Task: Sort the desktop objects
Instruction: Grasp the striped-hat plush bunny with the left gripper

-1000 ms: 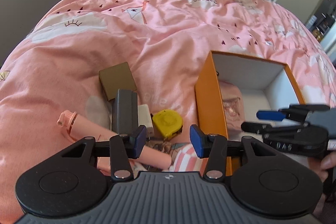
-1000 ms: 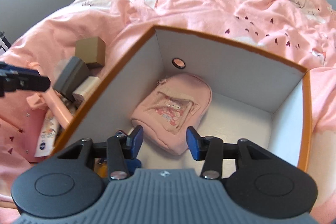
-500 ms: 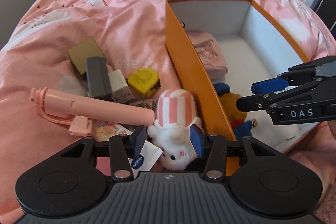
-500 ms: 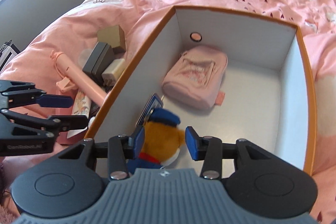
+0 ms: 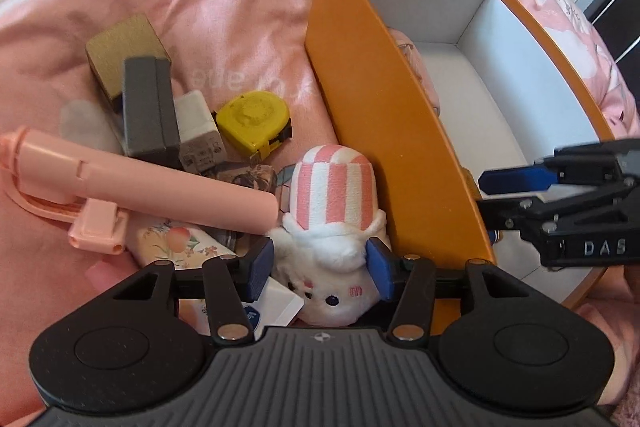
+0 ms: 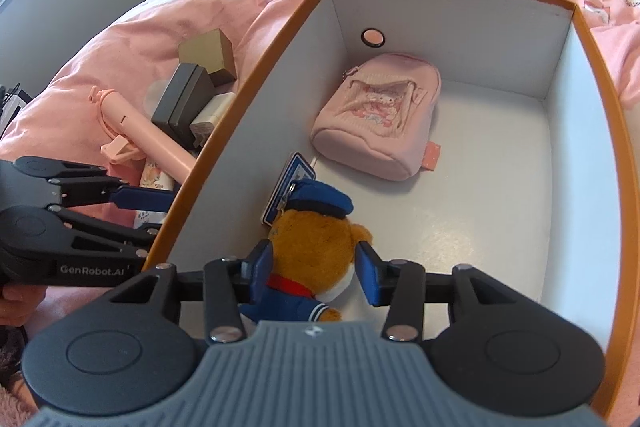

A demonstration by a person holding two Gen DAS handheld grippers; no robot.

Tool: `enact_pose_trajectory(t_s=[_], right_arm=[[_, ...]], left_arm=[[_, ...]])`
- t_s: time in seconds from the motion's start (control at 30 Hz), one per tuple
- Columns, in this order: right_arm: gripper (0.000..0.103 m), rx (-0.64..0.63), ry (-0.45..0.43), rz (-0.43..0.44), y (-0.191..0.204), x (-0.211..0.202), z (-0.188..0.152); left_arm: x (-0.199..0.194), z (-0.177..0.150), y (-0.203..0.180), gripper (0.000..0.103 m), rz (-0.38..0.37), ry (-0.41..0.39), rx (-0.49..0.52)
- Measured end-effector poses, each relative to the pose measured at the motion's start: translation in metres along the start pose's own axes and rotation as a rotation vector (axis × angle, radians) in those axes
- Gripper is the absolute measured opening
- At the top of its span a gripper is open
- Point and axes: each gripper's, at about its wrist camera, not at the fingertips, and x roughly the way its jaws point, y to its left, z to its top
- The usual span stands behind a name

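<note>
A white plush with a pink-striped hat [image 5: 332,195] lies on the pink duvet against the orange box's outer wall [image 5: 380,131]. My left gripper [image 5: 320,265] straddles its head; the jaws are opening and the pads stand just beside the plush without pressing. Inside the box [image 6: 440,11], a brown bear plush in a blue sailor suit [image 6: 316,243] lies under my right gripper [image 6: 314,269], which is open with the bear between its fingers. A pink pouch [image 6: 380,123] lies further back in the box. The right gripper [image 5: 482,197] also shows over the box in the left wrist view.
Left of the box lies a pile: a pink selfie stick [image 5: 140,183], yellow tape measure [image 5: 254,121], grey case [image 5: 146,111], brown box [image 5: 120,51], white charger [image 5: 198,135] and floral tube [image 5: 176,243]. A blue card [image 6: 288,187] leans beside the bear.
My left gripper has sunk and tilted down over the striped plush, and its jaws have widened. The right gripper has drawn back from the pouch, so the bear now lies between its fingers.
</note>
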Motion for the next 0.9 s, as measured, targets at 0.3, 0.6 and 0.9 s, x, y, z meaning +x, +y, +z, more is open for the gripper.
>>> enact_pose_trajectory(t_s=[0.3,0.6,0.9], right_arm=[[0.048,0.113,-0.033,0.005,-0.002,0.0,-0.016],[0.055,0.118,-0.127,-0.084,0.007,-0.006,-0.02],[0.057,0.123,-0.171,-0.079,0.004,-0.016,-0.03]], left_arm=[[0.019,0.001,0.02,0.07,-0.12,0.049,-0.106],[0.017,-0.006,0.023,0.063,-0.092,0.016,-0.245],[-0.004,-0.009,0.006,0.049,0.017,-0.009,-0.295]])
